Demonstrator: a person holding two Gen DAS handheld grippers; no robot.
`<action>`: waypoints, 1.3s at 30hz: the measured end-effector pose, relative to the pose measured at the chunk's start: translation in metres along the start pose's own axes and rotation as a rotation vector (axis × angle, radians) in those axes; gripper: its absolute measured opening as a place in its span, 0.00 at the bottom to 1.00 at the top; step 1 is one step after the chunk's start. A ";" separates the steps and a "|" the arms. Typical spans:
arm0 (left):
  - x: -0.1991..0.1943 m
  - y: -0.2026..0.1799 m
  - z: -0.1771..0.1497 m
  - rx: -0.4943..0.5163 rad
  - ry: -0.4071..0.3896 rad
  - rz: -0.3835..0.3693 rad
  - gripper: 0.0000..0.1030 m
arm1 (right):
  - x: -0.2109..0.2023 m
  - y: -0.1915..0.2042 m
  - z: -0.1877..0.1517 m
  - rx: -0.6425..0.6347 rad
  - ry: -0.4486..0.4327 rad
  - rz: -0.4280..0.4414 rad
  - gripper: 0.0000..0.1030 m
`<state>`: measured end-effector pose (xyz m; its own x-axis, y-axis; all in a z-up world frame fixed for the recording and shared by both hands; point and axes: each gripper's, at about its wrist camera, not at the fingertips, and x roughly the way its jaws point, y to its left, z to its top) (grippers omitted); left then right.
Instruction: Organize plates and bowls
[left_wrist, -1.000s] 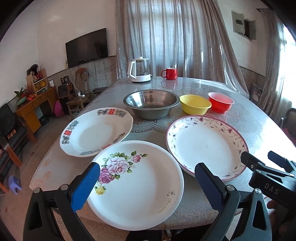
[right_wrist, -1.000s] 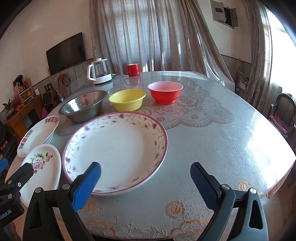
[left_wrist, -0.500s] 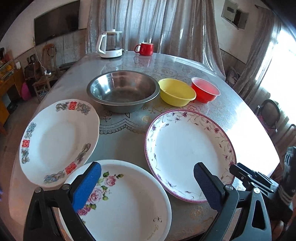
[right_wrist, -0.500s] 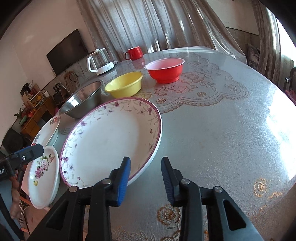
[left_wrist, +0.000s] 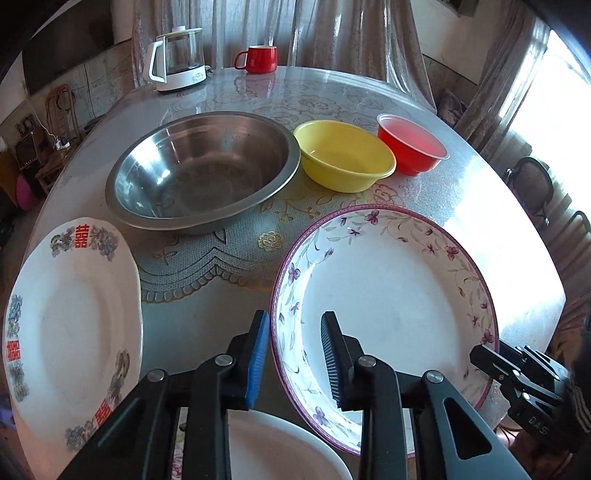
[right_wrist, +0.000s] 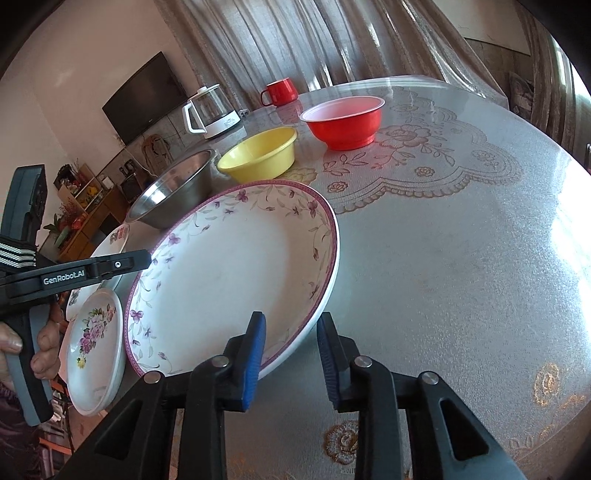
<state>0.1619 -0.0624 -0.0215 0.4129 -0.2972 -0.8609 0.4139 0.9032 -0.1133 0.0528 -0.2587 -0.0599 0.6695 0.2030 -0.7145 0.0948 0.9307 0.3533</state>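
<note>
Left wrist view: the left gripper (left_wrist: 293, 354) straddles the near-left rim of the purple-flowered plate (left_wrist: 384, 310), fingers narrowed around it, though I cannot tell if they pinch. Right wrist view: the right gripper (right_wrist: 291, 356) brackets the opposite rim, apparently to share the lift; contact unclear.

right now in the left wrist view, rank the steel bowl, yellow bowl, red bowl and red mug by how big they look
1. steel bowl, clearly largest
2. yellow bowl
3. red bowl
4. red mug, though it sits farthest away, so its true size against the red bowl is unsure
</note>
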 end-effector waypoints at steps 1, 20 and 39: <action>0.003 0.001 0.001 0.000 0.009 -0.002 0.28 | 0.001 0.000 0.000 0.000 0.003 0.004 0.28; 0.006 -0.013 -0.004 0.053 -0.021 0.072 0.27 | 0.005 0.000 0.006 -0.045 0.018 -0.002 0.27; -0.020 -0.054 -0.050 0.063 -0.021 0.011 0.27 | 0.004 -0.037 0.028 -0.087 0.020 -0.102 0.27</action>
<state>0.0910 -0.0900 -0.0232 0.4347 -0.2943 -0.8511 0.4595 0.8853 -0.0715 0.0724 -0.3012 -0.0592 0.6445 0.1117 -0.7564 0.0964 0.9695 0.2253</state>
